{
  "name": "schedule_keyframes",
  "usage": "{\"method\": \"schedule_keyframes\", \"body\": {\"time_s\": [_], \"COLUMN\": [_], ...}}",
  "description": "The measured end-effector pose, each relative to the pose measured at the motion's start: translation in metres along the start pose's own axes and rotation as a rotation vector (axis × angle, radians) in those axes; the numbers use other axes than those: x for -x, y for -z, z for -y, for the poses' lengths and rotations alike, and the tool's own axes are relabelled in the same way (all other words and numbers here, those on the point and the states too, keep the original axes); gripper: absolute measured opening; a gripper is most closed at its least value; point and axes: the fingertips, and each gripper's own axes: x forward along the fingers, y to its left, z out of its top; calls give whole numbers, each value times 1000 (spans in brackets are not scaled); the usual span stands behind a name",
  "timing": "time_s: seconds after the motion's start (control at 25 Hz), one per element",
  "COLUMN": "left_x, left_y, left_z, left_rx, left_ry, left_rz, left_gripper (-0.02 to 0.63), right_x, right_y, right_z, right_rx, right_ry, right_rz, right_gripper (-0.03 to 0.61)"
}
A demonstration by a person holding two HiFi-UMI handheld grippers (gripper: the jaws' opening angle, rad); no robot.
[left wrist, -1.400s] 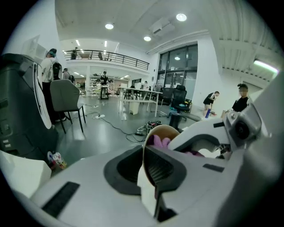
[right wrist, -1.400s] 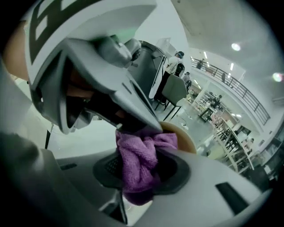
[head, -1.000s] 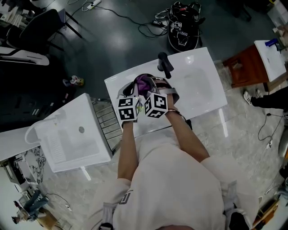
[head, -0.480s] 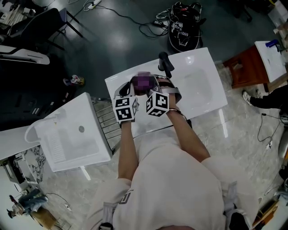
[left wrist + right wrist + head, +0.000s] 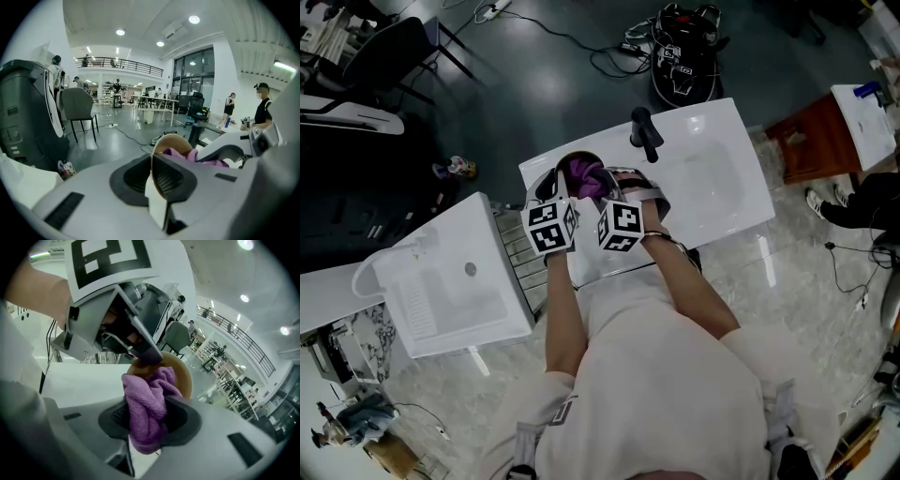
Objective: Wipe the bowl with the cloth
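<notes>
**Surface and room.** A white sink top (image 5: pixel 712 187) carries one black faucet (image 5: pixel 644 134) at its rear edge. It stands in a large open hall with ceiling spotlights. A dark glossy floor (image 5: pixel 544 84) strewn with cables lies behind the sink top, and pale marbled flooring lies in front of it. A second white sink unit (image 5: pixel 450 281) stands to the left of the sink top.

**Containers.** One tan bowl (image 5: pixel 183 376) is held tilted over the left end of the sink top. One bunched purple cloth (image 5: pixel 147 404) reaches into it.

**Tools.** There are two grippers. The left gripper (image 5: pixel 154 176) is clamped on the bowl's rim, with one pad on each side of the wall. The right gripper (image 5: pixel 147 420) is closed on the cloth, whose upper end lies inside the bowl.
</notes>
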Motion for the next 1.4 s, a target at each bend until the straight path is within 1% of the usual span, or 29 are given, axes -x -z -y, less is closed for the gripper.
{"method": "schedule_keyframes", "body": {"time_s": [0.12, 0.2, 0.28, 0.44, 0.56, 0.84, 1.04, 1.12, 1.2, 1.32, 1.4], "left_x": [0, -2, -4, -8, -10, -13, -17, -19, -20, -17, -14], "left_y": [-2, 0, 2, 10, 15, 25, 43, 49, 55, 66, 71], "left_z": [2, 9, 21, 45, 54, 59, 46, 39, 38, 42, 44], "left_rx": [11, -9, -41, -69, -86, -130, -110, -124, -152, -242, -299], "left_ry": [11, 36, 68, 150, 183, 181, 159, 146, 151, 161, 163], "left_rz": [3, -20, -45, -76, -97, -140, -172, -190, -205, -230, -224], "left_gripper": [21, 21, 21, 21, 20, 20, 20, 20, 18, 14, 14], "right_x": [-1, -2, -3, 1, 5, 8, 15, 19, 24, 38, 49], "right_y": [-9, -13, -12, -1, 4, 11, 11, 7, 6, 11, 15], "right_z": [-9, -12, -10, 0, 8, 21, 34, 41, 55, 89, 109], "right_rx": [30, 44, 37, 6, -23, -58, -65, -71, -89, -147, -205], "right_ry": [-20, -31, -37, -13, 22, 83, 115, 133, 172, 257, 291], "right_rz": [19, 39, 51, 58, 64, 49, 48, 59, 69, 90, 112], "right_gripper": [123, 123, 123, 123, 123, 124, 127, 127, 127, 126, 126]}}
